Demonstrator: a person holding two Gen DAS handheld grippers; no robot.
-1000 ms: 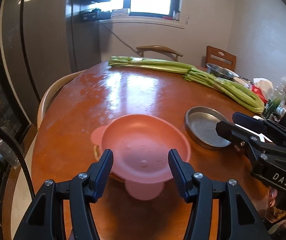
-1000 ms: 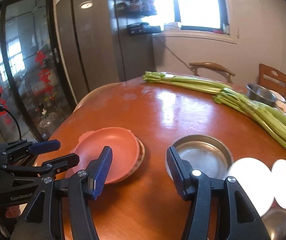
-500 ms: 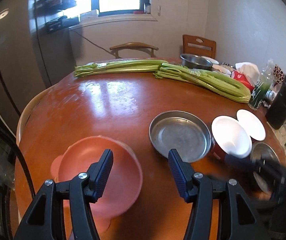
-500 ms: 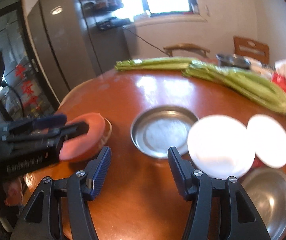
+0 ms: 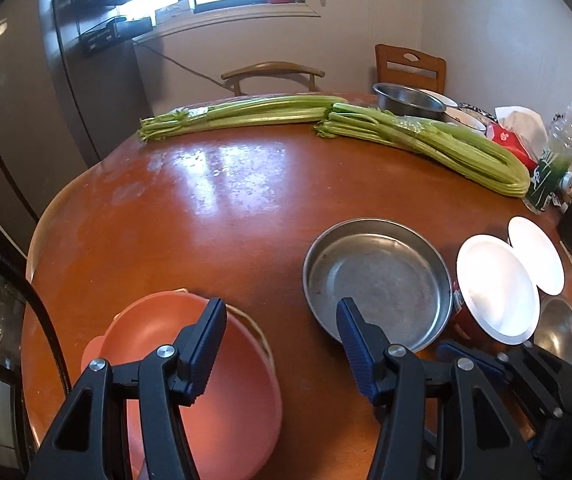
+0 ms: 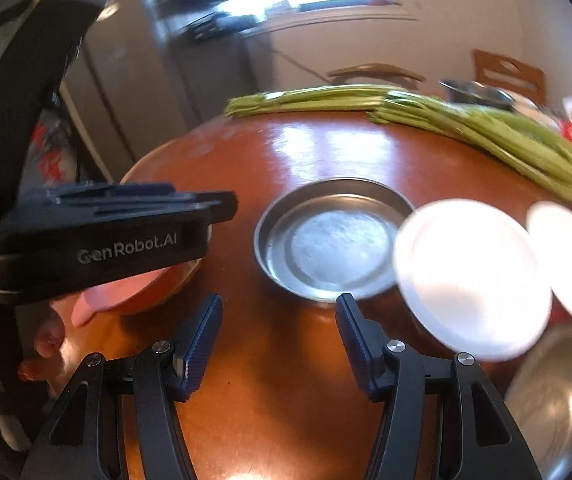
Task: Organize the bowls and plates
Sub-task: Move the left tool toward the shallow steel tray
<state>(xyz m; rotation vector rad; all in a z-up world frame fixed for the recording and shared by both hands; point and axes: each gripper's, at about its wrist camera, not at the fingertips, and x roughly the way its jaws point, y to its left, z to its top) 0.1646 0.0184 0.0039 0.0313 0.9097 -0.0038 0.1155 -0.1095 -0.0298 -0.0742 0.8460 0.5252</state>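
Left wrist view: the left gripper [image 5: 280,344] hangs with fingers apart and empty, between the pink bowl [image 5: 190,364] and the steel pan [image 5: 377,284]; 2 white plates [image 5: 497,292] lie just right of the pan on the round table [image 5: 206,208].

Right wrist view: the right gripper [image 6: 278,344] is also spread and empty, near the pan's front rim [image 6: 317,298]. This looks like approach; next, 1 gripper must close on a rim for stacking.
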